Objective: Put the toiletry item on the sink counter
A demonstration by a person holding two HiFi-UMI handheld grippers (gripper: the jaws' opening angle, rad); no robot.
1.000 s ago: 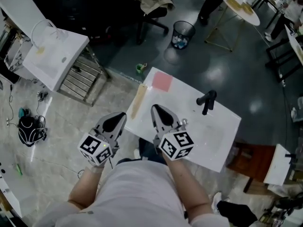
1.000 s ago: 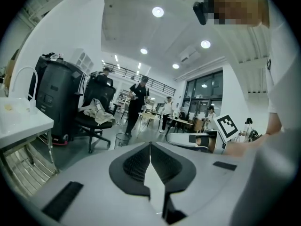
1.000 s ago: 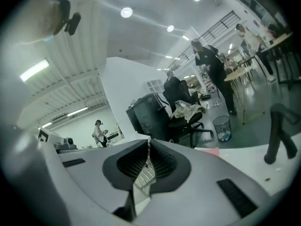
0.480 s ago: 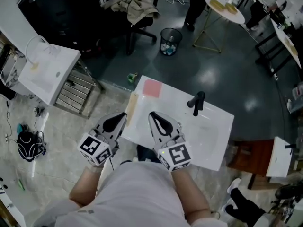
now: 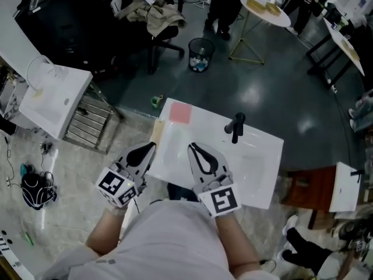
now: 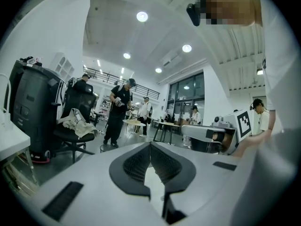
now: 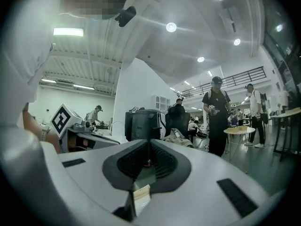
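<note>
Grippers come nearest, both held close to the person's body above the near edge of the sink counter [image 5: 273, 174]. The left gripper [image 5: 152, 145] has its fingers clenched together with nothing between them. The right gripper [image 5: 191, 147] is clenched the same way, and nothing I can name sits in it.

No toiletry item is being carried. Two things that could be it already lie on the counter's left side: a pale flat stick [image 5: 157, 132] along the left edge and a pink pad [image 5: 180, 112] at the far left corner. I cannot tell which one the task means.

My reading is that this moment falls outside the carry, either before a pick-up or after the set-down. If a pick-up is next, one gripper must open, drop toward the item and close squarely on it.

The basin [image 5: 242, 165] beside the black tap [image 5: 235, 126] looks empty. Farther off on the dark floor, a mesh bin [image 5: 200, 54] holds some light-coloured litter.
</note>
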